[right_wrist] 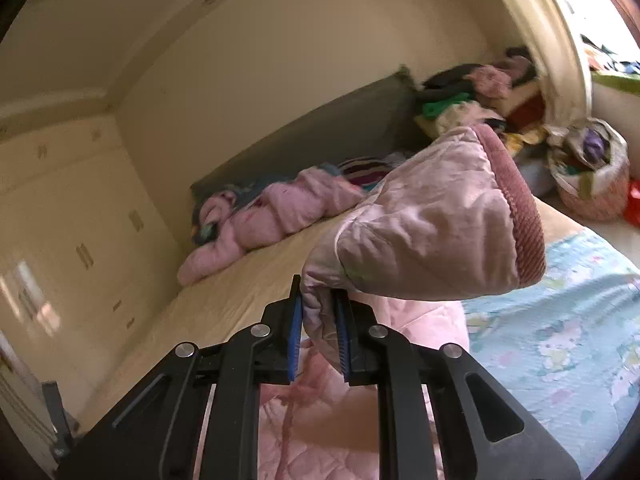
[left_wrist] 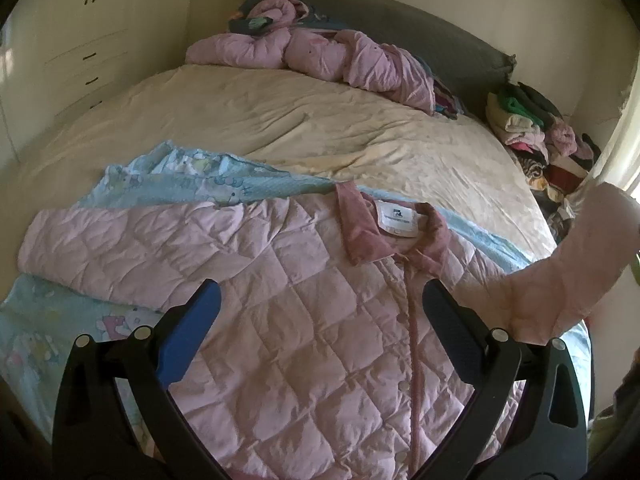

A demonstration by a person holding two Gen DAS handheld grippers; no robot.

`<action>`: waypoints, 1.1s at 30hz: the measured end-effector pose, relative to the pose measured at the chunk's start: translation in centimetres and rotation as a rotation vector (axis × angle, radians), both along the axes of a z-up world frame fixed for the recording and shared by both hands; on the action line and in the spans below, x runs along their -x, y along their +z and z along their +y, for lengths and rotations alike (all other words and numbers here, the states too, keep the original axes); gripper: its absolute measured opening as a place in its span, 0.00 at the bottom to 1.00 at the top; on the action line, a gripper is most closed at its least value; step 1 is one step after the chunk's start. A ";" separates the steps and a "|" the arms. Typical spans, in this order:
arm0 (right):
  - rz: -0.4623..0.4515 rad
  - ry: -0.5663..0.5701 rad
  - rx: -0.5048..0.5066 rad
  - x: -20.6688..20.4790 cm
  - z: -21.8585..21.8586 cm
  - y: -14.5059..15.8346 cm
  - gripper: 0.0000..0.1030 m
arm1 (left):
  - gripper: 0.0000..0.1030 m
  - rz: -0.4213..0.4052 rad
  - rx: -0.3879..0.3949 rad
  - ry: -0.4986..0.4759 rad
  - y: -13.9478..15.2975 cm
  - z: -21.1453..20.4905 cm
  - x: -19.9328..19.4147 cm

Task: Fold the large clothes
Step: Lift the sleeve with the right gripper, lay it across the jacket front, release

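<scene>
While my right gripper pinches the pink sleeve tight between its blue pads, I hold it up in the air over the bed. The sleeve's dark pink cuff hangs open at the far end. My left gripper is spread wide and holds nothing. It hangs above the pink quilted jacket. The jacket lies flat on a light blue blanket, front side up, with its collar toward the pillows.
</scene>
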State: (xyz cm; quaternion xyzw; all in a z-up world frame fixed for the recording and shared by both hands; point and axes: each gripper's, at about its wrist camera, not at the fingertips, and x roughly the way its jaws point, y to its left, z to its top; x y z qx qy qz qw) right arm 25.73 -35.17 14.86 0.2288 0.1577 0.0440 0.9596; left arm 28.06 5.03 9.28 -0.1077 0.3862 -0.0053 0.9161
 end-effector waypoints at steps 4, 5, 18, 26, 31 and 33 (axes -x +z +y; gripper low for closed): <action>0.018 0.070 0.012 -1.2 3.6 -0.7 0.14 | 0.92 0.011 0.019 0.002 -0.5 0.9 0.1; 0.023 0.085 0.012 -1.5 4.5 -1.0 0.14 | 0.92 0.011 0.022 0.005 -0.7 1.2 0.1; 0.131 0.214 0.038 -5.1 14.1 -7.1 0.14 | 0.92 0.055 0.192 0.042 -4.6 4.0 -0.8; 0.217 0.259 0.079 -5.6 18.5 -11.9 0.14 | 0.92 0.090 0.279 0.021 -7.6 3.3 -2.4; 0.269 0.316 0.124 -5.1 22.0 -15.2 0.14 | 0.92 0.084 0.394 0.043 -8.9 4.5 -2.8; 0.278 0.360 0.148 -4.8 23.2 -16.0 0.14 | 0.92 0.083 0.435 0.044 -9.5 4.9 -3.0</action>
